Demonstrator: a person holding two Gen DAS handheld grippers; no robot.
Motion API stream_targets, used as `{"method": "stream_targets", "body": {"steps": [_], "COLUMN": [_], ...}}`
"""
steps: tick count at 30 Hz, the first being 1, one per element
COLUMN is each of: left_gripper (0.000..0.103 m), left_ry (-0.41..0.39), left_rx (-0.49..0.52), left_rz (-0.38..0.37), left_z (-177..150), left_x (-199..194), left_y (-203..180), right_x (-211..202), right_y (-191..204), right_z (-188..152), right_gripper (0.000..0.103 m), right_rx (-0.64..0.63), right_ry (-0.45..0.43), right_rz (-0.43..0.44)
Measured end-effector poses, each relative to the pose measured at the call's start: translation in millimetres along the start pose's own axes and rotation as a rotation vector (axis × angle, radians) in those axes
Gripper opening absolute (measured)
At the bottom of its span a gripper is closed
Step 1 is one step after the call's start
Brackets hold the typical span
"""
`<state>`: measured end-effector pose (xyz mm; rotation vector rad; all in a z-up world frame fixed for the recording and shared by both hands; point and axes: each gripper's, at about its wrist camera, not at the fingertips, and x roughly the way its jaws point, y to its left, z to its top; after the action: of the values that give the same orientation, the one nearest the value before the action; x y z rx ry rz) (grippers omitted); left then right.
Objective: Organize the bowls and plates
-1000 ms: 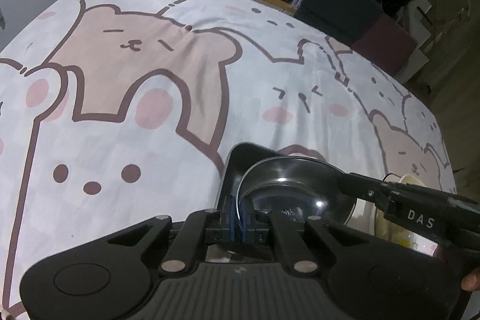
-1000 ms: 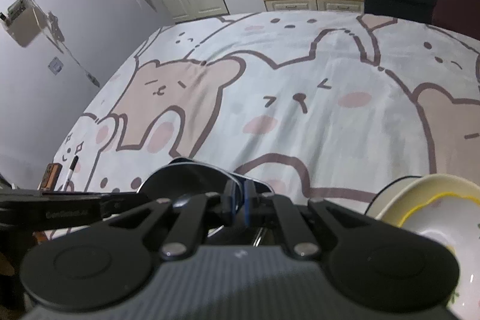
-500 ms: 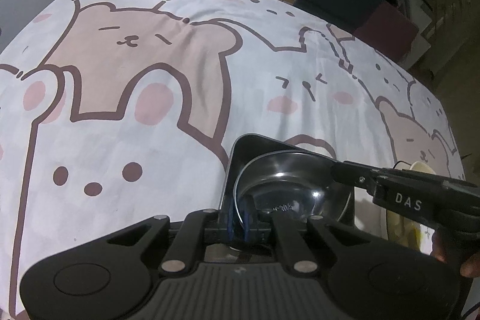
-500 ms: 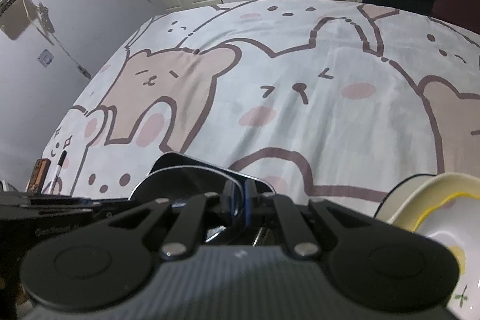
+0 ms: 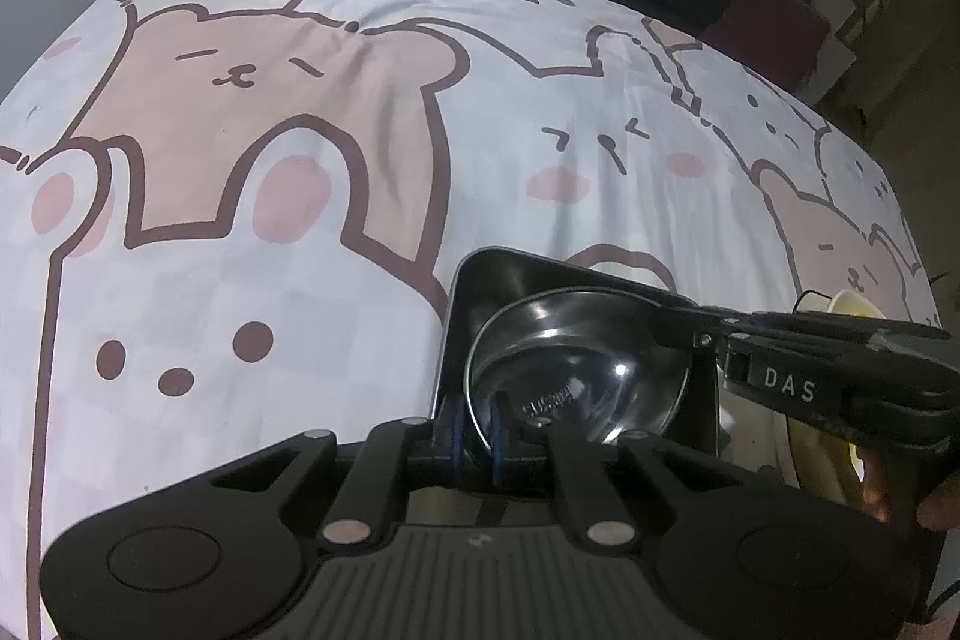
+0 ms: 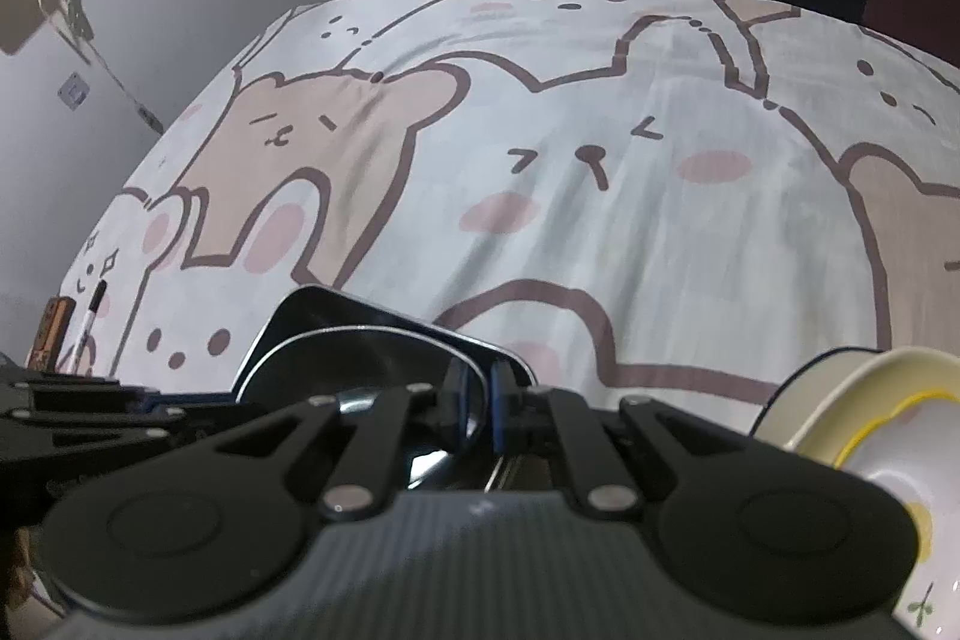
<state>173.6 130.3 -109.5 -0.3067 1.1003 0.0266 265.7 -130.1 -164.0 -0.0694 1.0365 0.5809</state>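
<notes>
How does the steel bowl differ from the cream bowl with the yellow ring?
Material: the steel bowl is dark, mirror-shiny metal; the cream bowl is matte ceramic with a yellow ring inside.
Support: the steel bowl sits in a black square tray; the cream bowl stands beside that tray.
Handling: both grippers pinch the steel bowl's rim; nothing grips the cream bowl.
Shared: both are round and open side up.
</notes>
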Motion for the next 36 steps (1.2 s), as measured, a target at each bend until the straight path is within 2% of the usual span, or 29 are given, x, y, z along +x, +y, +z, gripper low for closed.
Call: {"method": "stream_targets", "body": {"steps": [7, 10, 12, 14, 16, 19, 20, 23, 25, 27, 31, 36], "left_gripper": [0.009, 0.01, 0.013, 0.023, 0.028, 0.041, 0.042, 0.04, 0.037, 0.028, 0.021, 0.021], "left_ry": [-0.005, -0.011, -0.021, -0.038, -0.055, -0.095, -0.103, -0.107, -0.102, -0.092, -0.069, -0.044], "left_rx": [0.001, -0.001, 0.002, 0.002, -0.003, -0.006, -0.01, -0.02, -0.014, -0.009, 0.014, 0.049], "left_rz": [-0.008, -0.022, -0.025, -0.033, -0.052, -0.057, -0.056, -0.053, -0.043, -0.039, -0.04, -0.038], "left_z": [0, 0, 0, 0, 1, 5, 6, 11, 15, 18, 23, 26], "left_x": [-1, -3, -6, -10, -15, -23, -25, -24, -22, -19, -12, -4], "left_y": [2, 3, 3, 3, 5, 9, 12, 22, 27, 31, 33, 29], "right_x": [0, -6, -13, -21, -29, -40, -43, -49, -49, -47, -43, -34], "right_y": [-2, -2, -1, 0, 0, -5, -6, -9, -15, -24, -33, -35], "right_z": [0, 1, 2, 2, 3, 1, -2, -9, -16, -23, -35, -41], "right_gripper": [0.015, 0.032, 0.051, 0.06, 0.061, 0.069, 0.072, 0.072, 0.067, 0.05, 0.037, 0.027], "right_rx": [0.016, 0.02, 0.022, 0.015, 0.019, 0.057, 0.068, 0.096, 0.143, 0.235, 0.338, 0.358], "right_ry": [0.004, -0.005, -0.02, -0.046, -0.068, -0.086, -0.09, -0.07, -0.043, -0.008, 0.024, 0.045], "right_rz": [0.01, 0.027, 0.041, 0.025, 0.017, 0.031, 0.03, 0.028, 0.043, 0.058, 0.05, 0.042]}}
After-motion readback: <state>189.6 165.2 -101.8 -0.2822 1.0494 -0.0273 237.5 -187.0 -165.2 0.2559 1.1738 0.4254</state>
